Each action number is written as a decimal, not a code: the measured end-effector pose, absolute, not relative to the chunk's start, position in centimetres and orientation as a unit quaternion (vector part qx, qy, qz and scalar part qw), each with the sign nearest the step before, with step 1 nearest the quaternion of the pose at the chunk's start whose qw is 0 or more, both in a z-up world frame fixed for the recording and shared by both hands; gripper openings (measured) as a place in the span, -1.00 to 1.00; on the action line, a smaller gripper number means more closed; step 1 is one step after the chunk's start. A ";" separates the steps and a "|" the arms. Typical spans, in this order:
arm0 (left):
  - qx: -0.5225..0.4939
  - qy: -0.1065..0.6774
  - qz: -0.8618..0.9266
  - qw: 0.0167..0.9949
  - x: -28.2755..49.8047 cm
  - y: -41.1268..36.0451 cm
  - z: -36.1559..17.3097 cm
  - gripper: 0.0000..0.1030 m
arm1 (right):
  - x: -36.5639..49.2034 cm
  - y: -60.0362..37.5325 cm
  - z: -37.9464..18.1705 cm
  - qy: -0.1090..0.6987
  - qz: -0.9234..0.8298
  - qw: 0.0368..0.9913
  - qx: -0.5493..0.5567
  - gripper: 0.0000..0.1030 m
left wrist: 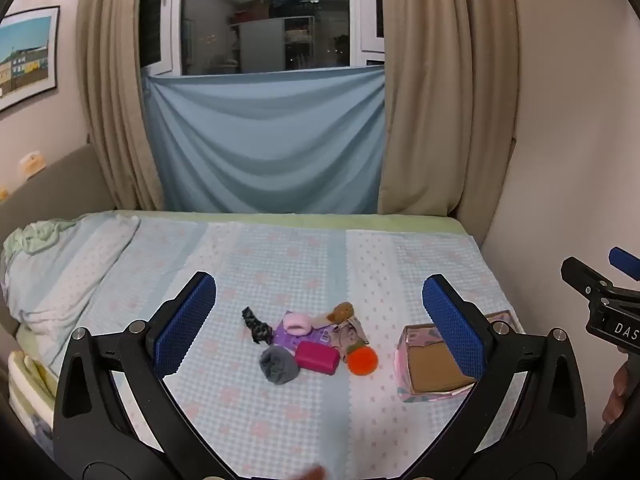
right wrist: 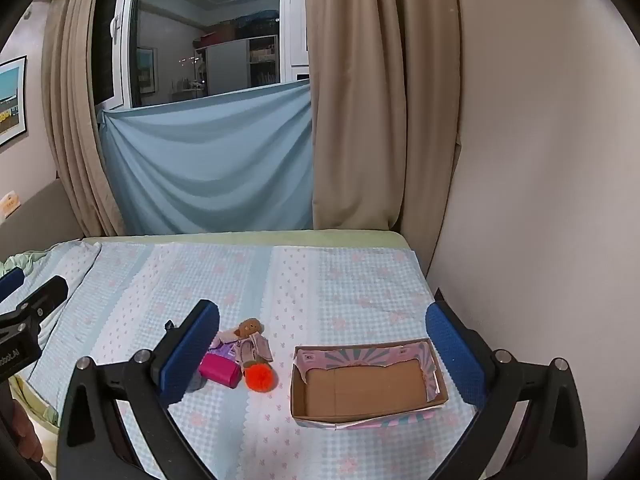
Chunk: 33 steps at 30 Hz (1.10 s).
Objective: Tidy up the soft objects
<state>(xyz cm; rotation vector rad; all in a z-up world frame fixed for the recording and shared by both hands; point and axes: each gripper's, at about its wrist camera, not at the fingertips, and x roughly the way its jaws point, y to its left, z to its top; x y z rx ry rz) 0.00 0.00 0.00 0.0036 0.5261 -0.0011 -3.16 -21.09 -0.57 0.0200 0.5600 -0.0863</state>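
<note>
A: How do the grippers stand?
B: The left gripper (left wrist: 318, 328) hangs above the bed (left wrist: 280, 256), jaws spread wide and empty. The right gripper (right wrist: 322, 354) is likewise spread, holding nothing.
A: And the soft things?
B: Heaped mid-bed: grey sock roll (left wrist: 279, 365), magenta block (left wrist: 318, 357), orange pom-pom (left wrist: 362, 361), small teddy bear (left wrist: 340, 312). The open cardboard box (right wrist: 366, 384) sits apart, near the bed's right edge.
</note>
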 end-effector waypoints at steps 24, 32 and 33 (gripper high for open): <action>-0.004 0.256 -0.004 0.967 0.2 0.5 -0.3 0.99 | -3.2 -20.6 -0.6 0.271 -0.053 0.961 -0.002 1.00; -0.002 0.255 -0.005 0.967 0.3 0.4 -0.3 0.99 | -2.9 -20.9 -0.8 0.274 -0.055 0.960 0.003 1.00; -0.002 0.254 -0.005 0.967 0.3 0.5 -0.3 0.99 | -3.1 -20.9 -0.5 0.275 -0.057 0.960 0.004 1.00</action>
